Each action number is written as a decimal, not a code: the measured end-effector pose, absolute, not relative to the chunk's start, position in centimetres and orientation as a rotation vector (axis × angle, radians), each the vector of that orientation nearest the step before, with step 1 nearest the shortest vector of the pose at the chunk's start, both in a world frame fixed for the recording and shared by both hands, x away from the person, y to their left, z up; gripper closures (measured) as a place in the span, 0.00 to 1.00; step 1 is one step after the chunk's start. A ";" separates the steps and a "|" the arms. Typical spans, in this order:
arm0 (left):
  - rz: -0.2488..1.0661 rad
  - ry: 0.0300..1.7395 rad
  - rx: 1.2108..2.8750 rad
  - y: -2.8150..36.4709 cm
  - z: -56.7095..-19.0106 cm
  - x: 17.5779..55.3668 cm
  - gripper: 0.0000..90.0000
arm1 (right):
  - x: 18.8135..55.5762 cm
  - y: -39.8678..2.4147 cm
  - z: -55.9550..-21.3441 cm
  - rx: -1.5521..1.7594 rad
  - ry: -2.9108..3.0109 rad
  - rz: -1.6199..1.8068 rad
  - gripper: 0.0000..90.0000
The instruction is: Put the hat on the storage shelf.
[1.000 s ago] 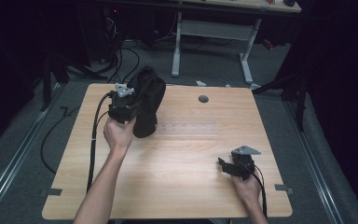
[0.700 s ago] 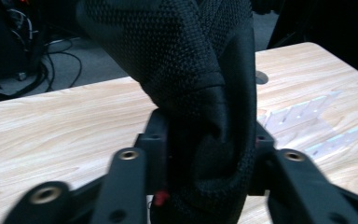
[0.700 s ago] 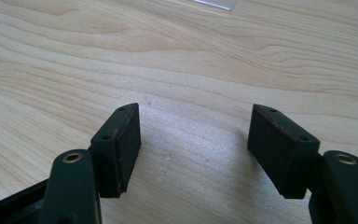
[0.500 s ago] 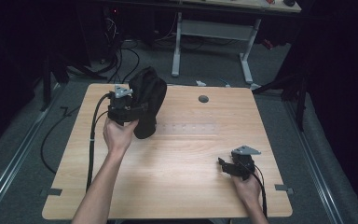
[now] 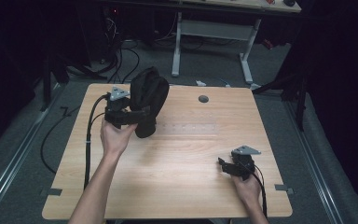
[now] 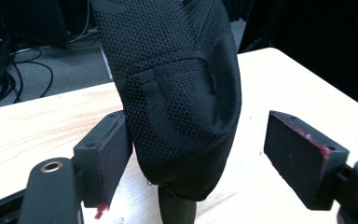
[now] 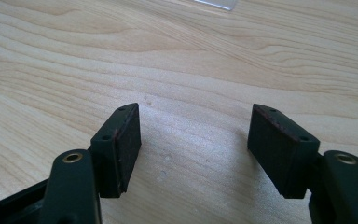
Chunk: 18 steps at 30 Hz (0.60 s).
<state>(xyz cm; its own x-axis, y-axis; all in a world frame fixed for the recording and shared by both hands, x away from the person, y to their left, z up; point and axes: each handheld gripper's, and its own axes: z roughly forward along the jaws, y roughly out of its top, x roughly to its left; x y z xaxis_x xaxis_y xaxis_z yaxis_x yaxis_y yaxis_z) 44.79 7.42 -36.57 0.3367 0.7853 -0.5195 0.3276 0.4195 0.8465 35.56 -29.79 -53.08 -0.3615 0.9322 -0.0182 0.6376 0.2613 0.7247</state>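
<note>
Toward the upper left of the high view, the left gripper has just been opening its jaws around the black fabric cover, releasing it so it is standing over its post on the wooden table. At the lower right, the right gripper is resting with its jaws apart, holding nothing.

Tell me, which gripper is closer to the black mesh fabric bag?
Left. The left gripper has the black mesh fabric bag between its jaws, which have just been opening. The right gripper rests far off near the wooden table's opposite corner.
</note>
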 end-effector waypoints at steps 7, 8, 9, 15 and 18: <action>0.390 1.247 1.161 8.6 -36.7 43.8 0.27 | 35.6 -29.8 -53.1 1.421 2.091 0.882 0.39; 0.387 1.246 1.159 8.8 -36.8 43.6 0.27 | 35.6 -29.8 -53.1 1.421 2.092 0.882 0.39; 0.385 1.247 1.159 9.0 -36.8 43.4 0.27 | 35.6 -29.8 -53.1 1.421 2.091 0.883 0.39; 0.364 1.233 1.145 9.8 -36.8 42.6 0.27 | 35.6 -29.8 -53.1 1.422 2.091 0.883 0.39; 0.362 1.229 1.140 10.0 -36.8 42.2 0.28 | 35.6 -29.8 -53.1 1.421 2.091 0.883 0.39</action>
